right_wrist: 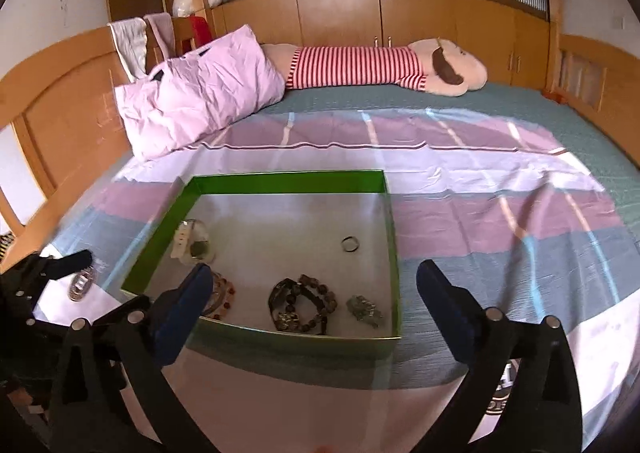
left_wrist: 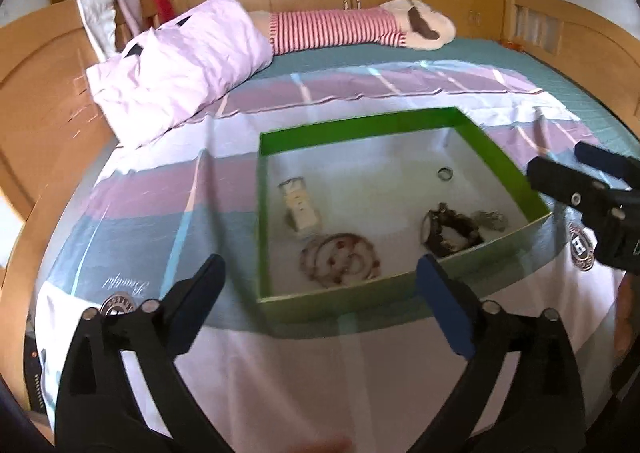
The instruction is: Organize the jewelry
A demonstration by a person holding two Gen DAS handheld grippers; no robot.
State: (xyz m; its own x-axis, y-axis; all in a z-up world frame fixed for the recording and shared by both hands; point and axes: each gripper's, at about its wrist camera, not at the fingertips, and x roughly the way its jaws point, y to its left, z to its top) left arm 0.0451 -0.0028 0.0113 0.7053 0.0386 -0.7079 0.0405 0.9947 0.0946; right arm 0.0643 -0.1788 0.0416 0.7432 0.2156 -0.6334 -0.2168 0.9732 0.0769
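Looking along the left gripper [left_wrist: 320, 285], its jaws stand wide with nothing between them, over the near wall of the green box [left_wrist: 360, 125] on the striped bedspread [left_wrist: 160, 189]. Inside lie a blurred pale bracelet [left_wrist: 301, 205], pink bead loops [left_wrist: 340, 261], a dark beaded bracelet [left_wrist: 448, 231] and a ring [left_wrist: 445, 174]. The right gripper [left_wrist: 580, 173] is cut off at the frame's edge.

From the right wrist, the right gripper [right_wrist: 314, 293] gapes empty; one finger [right_wrist: 188, 301] hides part of the bead loops. A pink pillow [right_wrist: 200, 93] and striped plush [right_wrist: 360, 67] lie along the bed's far edge before wooden cabinets [right_wrist: 340, 13].
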